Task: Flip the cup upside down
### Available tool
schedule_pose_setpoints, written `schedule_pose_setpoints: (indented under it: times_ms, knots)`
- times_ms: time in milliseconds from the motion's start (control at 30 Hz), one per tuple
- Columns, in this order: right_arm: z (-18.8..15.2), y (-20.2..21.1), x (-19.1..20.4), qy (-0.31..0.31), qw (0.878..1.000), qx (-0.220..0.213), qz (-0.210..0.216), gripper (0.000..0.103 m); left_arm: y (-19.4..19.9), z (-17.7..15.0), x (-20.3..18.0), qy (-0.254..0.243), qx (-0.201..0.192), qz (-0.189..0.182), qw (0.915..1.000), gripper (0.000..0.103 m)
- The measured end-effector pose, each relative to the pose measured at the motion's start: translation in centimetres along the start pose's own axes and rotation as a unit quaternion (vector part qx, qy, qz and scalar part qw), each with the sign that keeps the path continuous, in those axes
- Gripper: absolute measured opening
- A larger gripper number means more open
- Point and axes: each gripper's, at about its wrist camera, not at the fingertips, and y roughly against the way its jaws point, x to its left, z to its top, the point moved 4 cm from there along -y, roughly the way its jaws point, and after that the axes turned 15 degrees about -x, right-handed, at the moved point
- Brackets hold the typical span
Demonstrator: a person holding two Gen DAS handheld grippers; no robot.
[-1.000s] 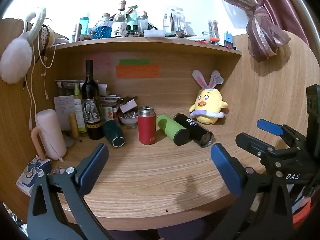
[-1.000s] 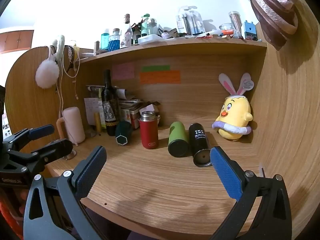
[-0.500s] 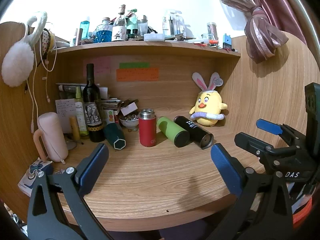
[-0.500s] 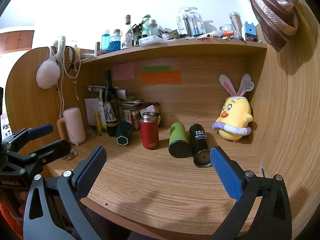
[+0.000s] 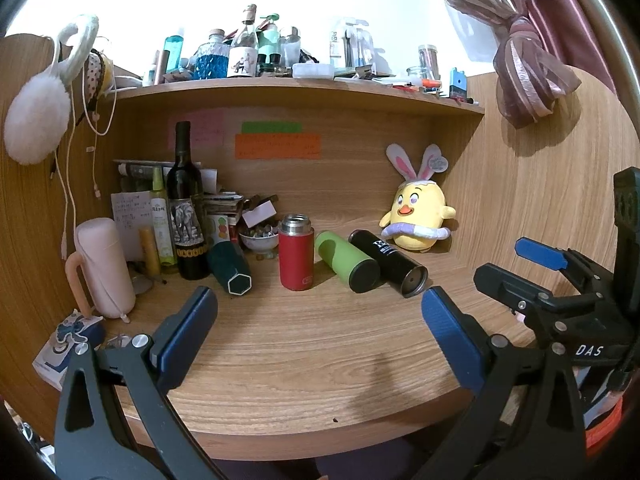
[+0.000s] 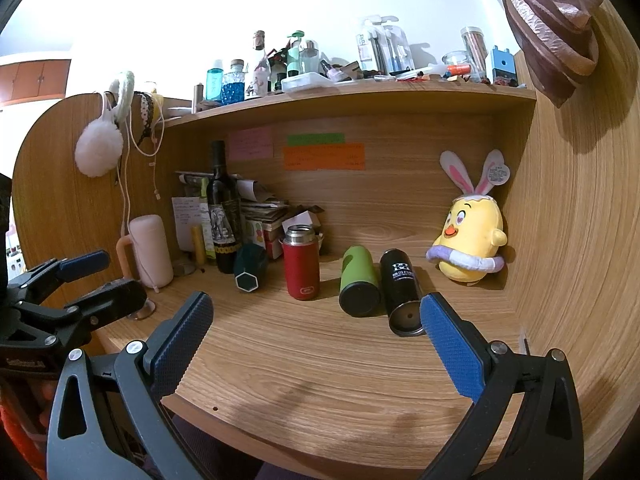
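Observation:
A red cup (image 5: 295,256) (image 6: 301,263) with a steel rim stands upright mid-desk. A green cup (image 5: 346,261) (image 6: 358,281) and a black cup (image 5: 388,262) (image 6: 401,291) lie on their sides to its right. A dark teal hexagonal cup (image 5: 230,267) (image 6: 250,268) lies tilted to its left. My left gripper (image 5: 318,322) is open and empty, held near the desk's front edge. My right gripper (image 6: 316,326) is open and empty, in front of the green and black cups. Each gripper also shows in the other's view, the right one (image 5: 532,276) and the left one (image 6: 76,284).
A wine bottle (image 5: 186,208), a pink handled jug (image 5: 102,268), a small bowl (image 5: 259,240) and papers crowd the back left. A yellow chick plush (image 5: 416,220) sits at the back right. A shelf (image 5: 304,84) of bottles runs overhead. Wooden walls close both sides.
Both cameras have drifted slightly, so the scene sits a little lower and nearer in the left view. Cups have not moved. Both grippers stay open.

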Motion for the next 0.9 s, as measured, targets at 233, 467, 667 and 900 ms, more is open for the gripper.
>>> schedule_pose_setpoints:
  times_ms: [233,467,667,900]
  knots:
    - [0.49,0.27,0.65,0.002,1.0,0.001,0.001,0.103,-0.19,0.09,0.14,0.002,0.0,0.001,1.0,0.103]
    - [0.4,0.21,0.5,0.002,1.0,0.0,0.002,0.103,-0.15,-0.05,0.2,0.003,-0.002,0.001,1.0,0.103]
    - [0.43,0.26,0.51,0.001,1.0,0.0,0.002,0.103,-0.15,-0.03,0.16,0.003,-0.002,0.001,1.0,0.103]
    - [0.51,0.31,0.65,0.002,1.0,0.0,0.002,0.103,-0.22,0.02,0.08,0.003,-0.003,0.002,1.0,0.103]
